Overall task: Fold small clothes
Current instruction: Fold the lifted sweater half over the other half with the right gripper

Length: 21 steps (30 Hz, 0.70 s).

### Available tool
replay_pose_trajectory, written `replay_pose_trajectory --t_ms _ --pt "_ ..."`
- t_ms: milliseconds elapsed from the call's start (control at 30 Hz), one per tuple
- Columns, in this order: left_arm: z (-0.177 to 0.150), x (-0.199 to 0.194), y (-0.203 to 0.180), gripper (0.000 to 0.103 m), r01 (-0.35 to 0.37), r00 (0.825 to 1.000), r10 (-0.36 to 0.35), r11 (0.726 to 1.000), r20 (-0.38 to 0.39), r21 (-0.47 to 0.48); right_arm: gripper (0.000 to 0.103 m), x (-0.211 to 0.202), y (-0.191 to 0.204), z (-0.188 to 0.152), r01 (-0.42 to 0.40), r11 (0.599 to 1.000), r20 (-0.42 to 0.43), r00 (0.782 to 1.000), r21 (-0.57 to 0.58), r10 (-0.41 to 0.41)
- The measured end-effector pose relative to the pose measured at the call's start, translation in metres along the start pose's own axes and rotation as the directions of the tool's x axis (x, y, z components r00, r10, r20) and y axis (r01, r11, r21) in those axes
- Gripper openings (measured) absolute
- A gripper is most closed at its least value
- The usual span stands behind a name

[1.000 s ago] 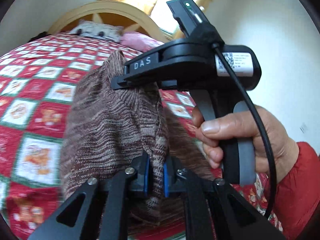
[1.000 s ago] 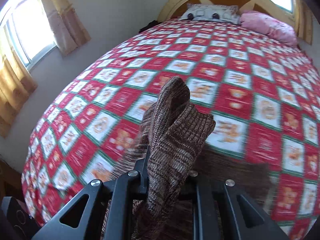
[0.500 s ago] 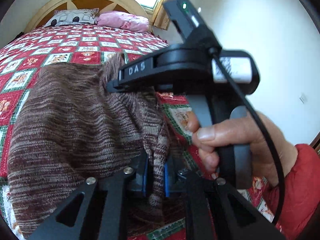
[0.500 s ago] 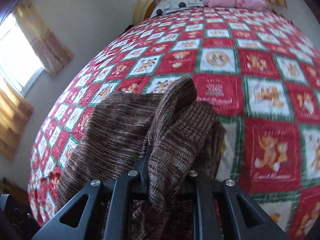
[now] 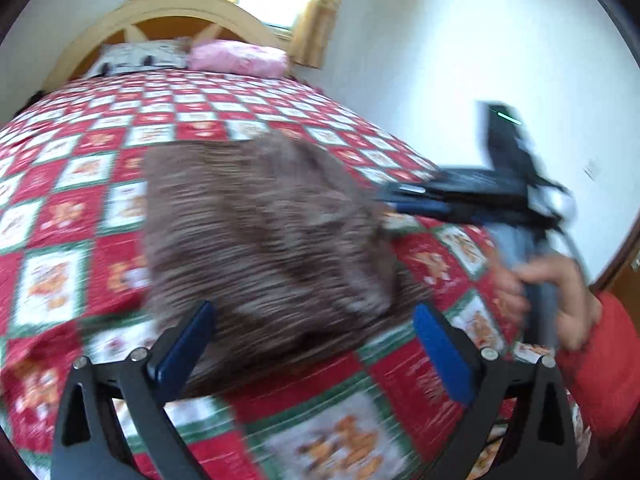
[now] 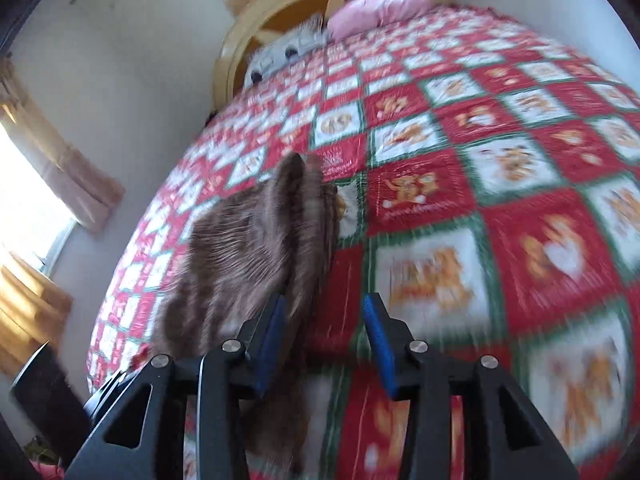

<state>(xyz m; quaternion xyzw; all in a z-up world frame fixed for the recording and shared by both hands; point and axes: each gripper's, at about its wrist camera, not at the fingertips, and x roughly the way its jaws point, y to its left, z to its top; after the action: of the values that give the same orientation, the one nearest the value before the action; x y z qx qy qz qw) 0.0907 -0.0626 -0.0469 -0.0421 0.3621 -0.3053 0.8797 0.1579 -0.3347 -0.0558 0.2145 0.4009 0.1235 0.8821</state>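
Note:
A brown marled knit sweater (image 5: 260, 232) lies in a folded heap on the checked bedspread (image 5: 60, 216). My left gripper (image 5: 314, 348) hovers at its near edge with the jaws opening wide; the blue pads stand either side of the cloth without pressing it. In the right wrist view the sweater (image 6: 248, 248) lies left of my right gripper (image 6: 325, 340), whose jaws are opening. Its cloth brushes the left pad (image 6: 272, 336), and only bedspread (image 6: 520, 184) shows in the gap. A hand (image 5: 552, 292) in a red sleeve holds the right gripper's handle, right of the sweater.
A pink pillow (image 5: 240, 58) and a patterned pillow (image 5: 140, 54) lie against the arched wooden headboard (image 5: 180, 8). A white wall stands close on the right. Curtained windows (image 6: 72, 176) and a dark object (image 6: 44, 392) are left of the bed.
Both grippers were shut on the lifted sweater; now both have opened and the sweater lies dropped on the bed. The right gripper has swung off to the sweater's right side.

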Motion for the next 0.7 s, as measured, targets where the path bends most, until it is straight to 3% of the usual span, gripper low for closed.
replay_pose_trajectory --t_ms 100,233,333,433,567,600,667,700 --pt "-0.002 0.0 0.023 0.102 -0.05 0.999 0.05 0.995 -0.001 -0.087 0.043 -0.025 0.025 -0.027 -0.023 0.999 0.048 0.999 -0.031 0.024" --pt "-0.01 0.0 0.044 0.102 -0.101 0.994 0.092 0.972 -0.053 -0.212 0.043 -0.038 0.07 -0.06 -0.017 0.987 0.083 0.996 -0.158 0.03" --pt "-0.022 -0.004 0.046 0.102 -0.136 0.99 0.121 0.966 -0.078 -0.221 0.043 -0.03 0.106 -0.076 0.029 0.962 0.082 0.997 -0.271 -0.007" --pt "-0.028 -0.003 0.037 0.102 -0.182 0.981 0.168 0.971 -0.095 -0.154 0.051 -0.013 0.114 -0.083 0.097 0.948 0.066 0.995 -0.302 -0.081" --pt "-0.029 0.004 0.023 0.102 -0.249 0.965 0.244 0.967 -0.096 -0.046 0.051 0.008 0.11 -0.089 0.22 0.931 0.056 0.975 -0.291 -0.213" --pt "-0.028 0.006 0.024 0.101 -0.261 0.962 0.256 0.964 -0.093 -0.044 0.051 0.012 0.103 -0.088 0.243 0.94 0.059 0.97 -0.241 -0.235" --pt "-0.026 0.007 0.035 0.101 -0.285 0.956 0.276 0.955 -0.099 -0.084 0.049 0.016 0.083 -0.083 0.195 0.976 0.026 0.981 -0.101 -0.193" --pt "-0.024 0.004 0.04 0.101 -0.286 0.956 0.277 0.952 -0.091 -0.108 0.043 0.019 0.078 -0.081 0.167 0.984 0.012 0.986 -0.053 -0.167"
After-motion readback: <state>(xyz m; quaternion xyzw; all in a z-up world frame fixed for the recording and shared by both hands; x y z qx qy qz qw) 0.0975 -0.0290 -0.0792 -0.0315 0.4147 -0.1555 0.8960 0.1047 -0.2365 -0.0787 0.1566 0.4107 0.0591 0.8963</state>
